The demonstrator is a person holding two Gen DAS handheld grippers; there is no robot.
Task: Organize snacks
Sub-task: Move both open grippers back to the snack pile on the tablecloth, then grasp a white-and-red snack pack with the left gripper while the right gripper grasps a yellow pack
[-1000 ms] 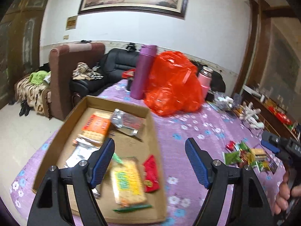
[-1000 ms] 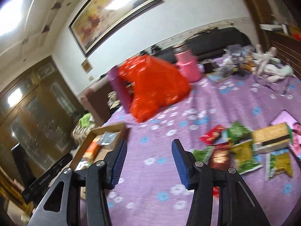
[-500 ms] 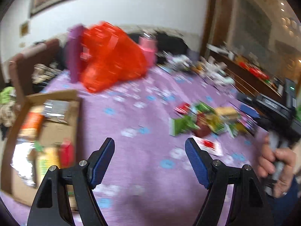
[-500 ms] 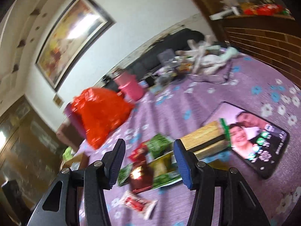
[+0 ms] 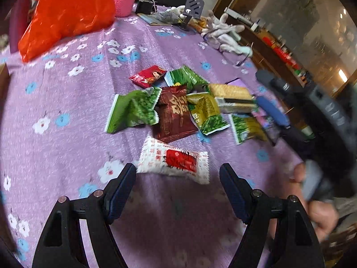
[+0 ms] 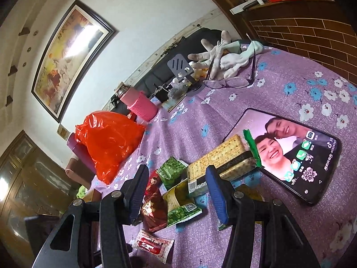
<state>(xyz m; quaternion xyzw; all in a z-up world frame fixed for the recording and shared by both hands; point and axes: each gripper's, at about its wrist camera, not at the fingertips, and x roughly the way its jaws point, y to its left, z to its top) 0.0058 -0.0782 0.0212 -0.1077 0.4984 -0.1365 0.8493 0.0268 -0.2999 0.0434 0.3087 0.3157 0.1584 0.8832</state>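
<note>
Several snack packets lie in a pile on the purple flowered cloth (image 5: pixel 67 102). Nearest is a white-and-red packet (image 5: pixel 174 160), flat on the cloth. My left gripper (image 5: pixel 177 173) hangs open just over its near edge without touching it. Behind it lie a dark red packet (image 5: pixel 175 116), green packets (image 5: pixel 133 111), a small red one (image 5: pixel 148 78) and a cracker pack (image 5: pixel 232 96). My right gripper (image 6: pixel 176 172) is open and empty above the pile, with the cracker pack (image 6: pixel 221 156) just ahead of its tips. A blue pad (image 5: pixel 272 111) of it shows at the right, gripped by a hand (image 5: pixel 316 203).
A lit phone (image 6: pixel 296 154) lies right of the crackers, touching the pack. An orange plastic bag (image 5: pixel 64 11), a pink bottle (image 6: pixel 140 105), glasses (image 6: pixel 229 80) and white gloves (image 6: pixel 223 60) sit farther back. A cardboard box corner (image 6: pixel 93 195) shows at the left.
My left gripper has swung right from the cardboard box to the snack pile, dropping and tilting down. My right gripper moved in over the pile, then held still. Both stayed open.
</note>
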